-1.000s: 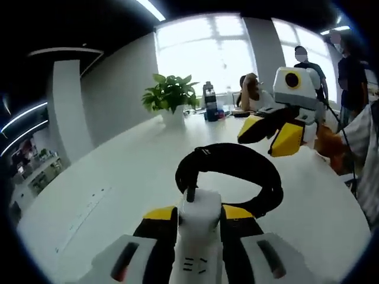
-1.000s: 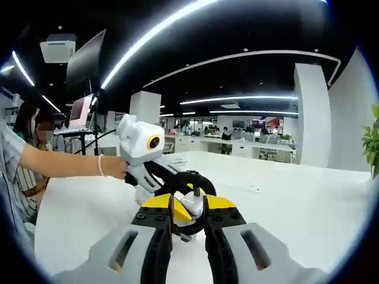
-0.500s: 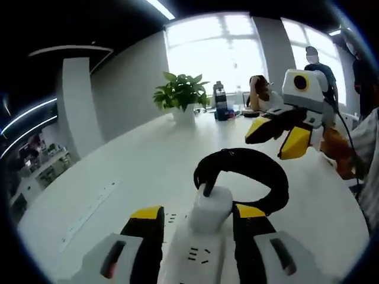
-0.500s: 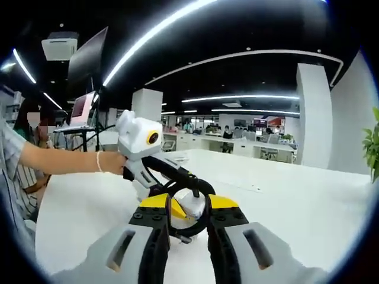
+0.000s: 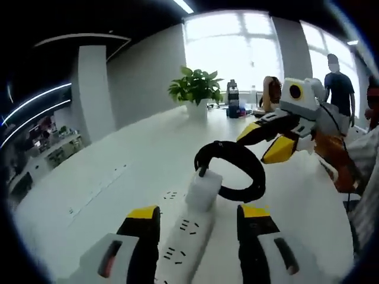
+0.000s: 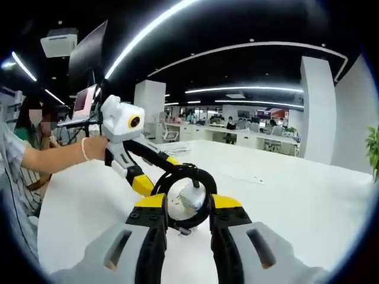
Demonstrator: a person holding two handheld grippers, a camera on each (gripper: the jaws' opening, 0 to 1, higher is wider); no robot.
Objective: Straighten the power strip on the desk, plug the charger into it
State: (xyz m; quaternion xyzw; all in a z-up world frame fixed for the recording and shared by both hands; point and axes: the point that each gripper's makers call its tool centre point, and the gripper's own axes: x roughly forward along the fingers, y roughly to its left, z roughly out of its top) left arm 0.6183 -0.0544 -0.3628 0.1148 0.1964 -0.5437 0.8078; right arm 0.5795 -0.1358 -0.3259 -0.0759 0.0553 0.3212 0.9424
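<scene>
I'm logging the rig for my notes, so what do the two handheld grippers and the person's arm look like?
Both grippers have black jaws with yellow tips on pale grey bodies: the left gripper, the right gripper. The person's wrist carries a thin bracelet, and the sleeve is striped.

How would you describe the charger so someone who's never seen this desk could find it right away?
Start at the long white desk and find the white power strip lying between the left hand-held gripper jaws. The charger is the white cube standing on the strip's far end, with a black cable looping behind it.

No legible text, label or number on anything.
</scene>
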